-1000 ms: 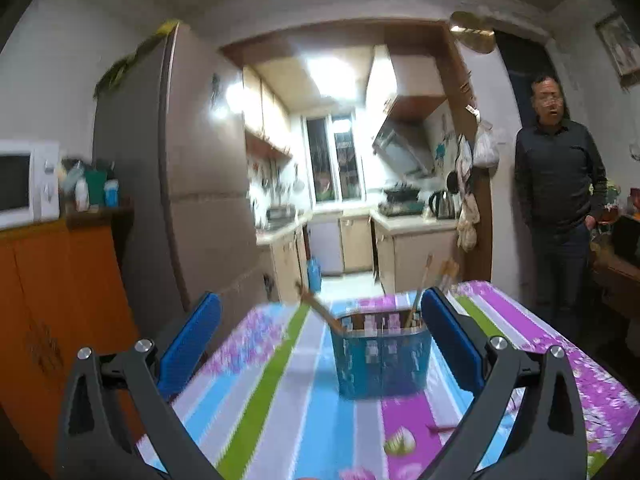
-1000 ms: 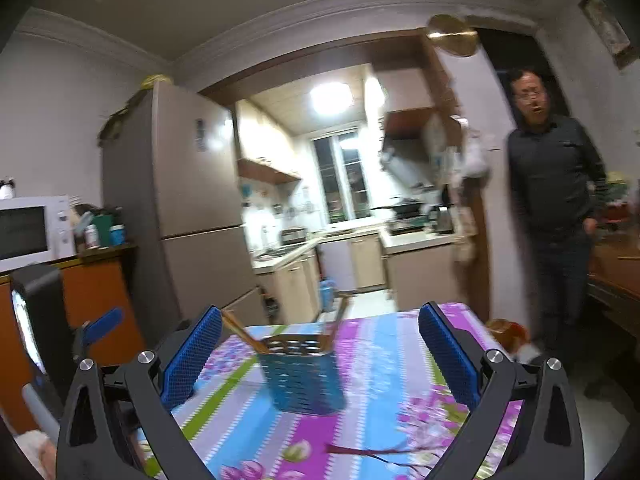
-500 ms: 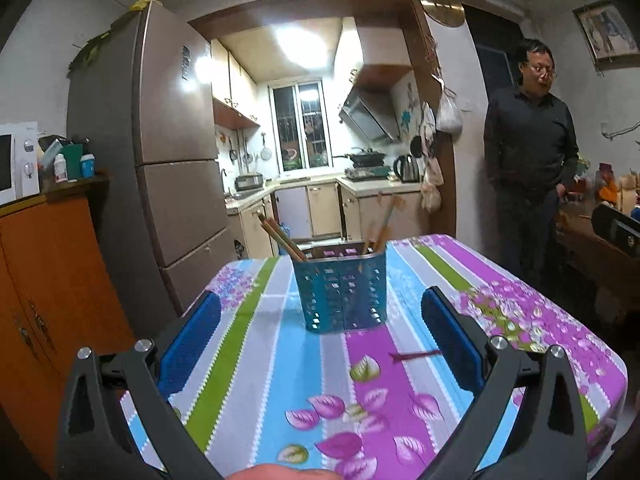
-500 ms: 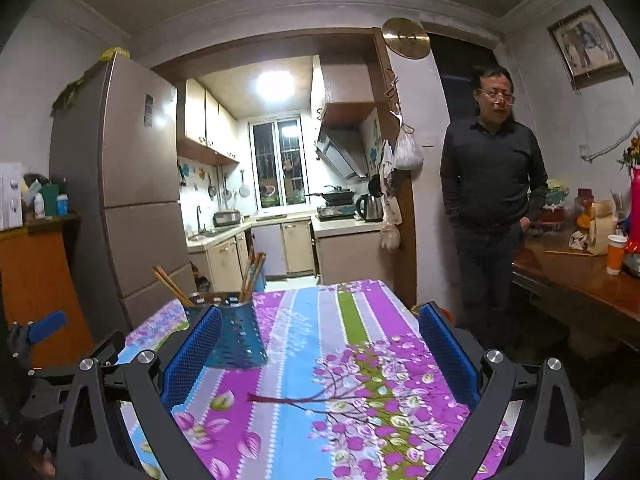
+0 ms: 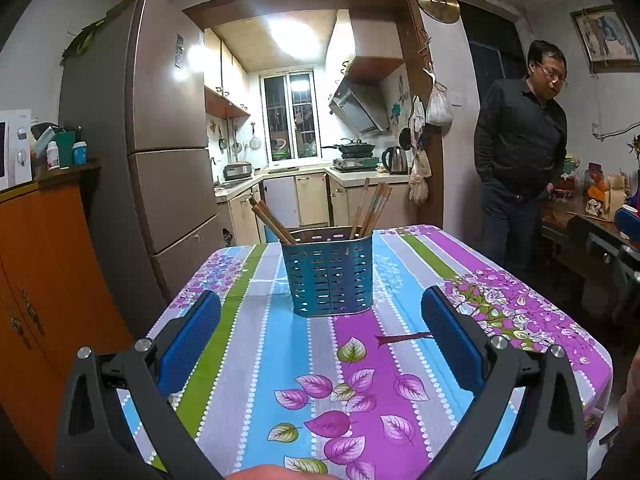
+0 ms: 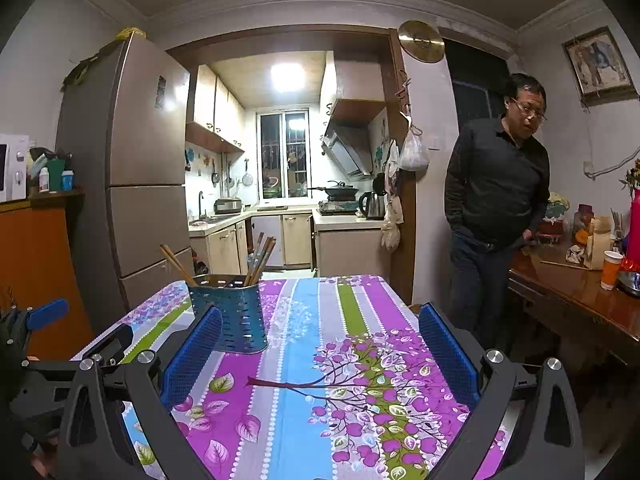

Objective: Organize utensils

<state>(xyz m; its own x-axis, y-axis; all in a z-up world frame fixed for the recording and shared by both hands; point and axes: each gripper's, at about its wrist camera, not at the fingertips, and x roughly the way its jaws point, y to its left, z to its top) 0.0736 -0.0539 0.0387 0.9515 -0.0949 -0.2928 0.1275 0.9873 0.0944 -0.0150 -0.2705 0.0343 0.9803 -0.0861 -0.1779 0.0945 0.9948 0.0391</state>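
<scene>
Between the left tongs [image 5: 320, 336], whose blue pads [image 5: 188, 344] look like ribbed, matt rubber on matt black plastic arms with shiny metal screws, stands a blue slotted utensil holder [image 5: 331, 280] with a dull sheen, holding plain wooden chopsticks [image 5: 370, 210]. The worktop's floral striped tablecloth [image 6: 308, 392] under the right tongs [image 6: 318, 344] looks smooth and faintly glossy. Far right of those tongs, a dark wooden sideboard [image 6: 576, 292] is polished to a gloss; far left, the refrigerator [image 6: 136, 176] has a satin metallic finish.
</scene>
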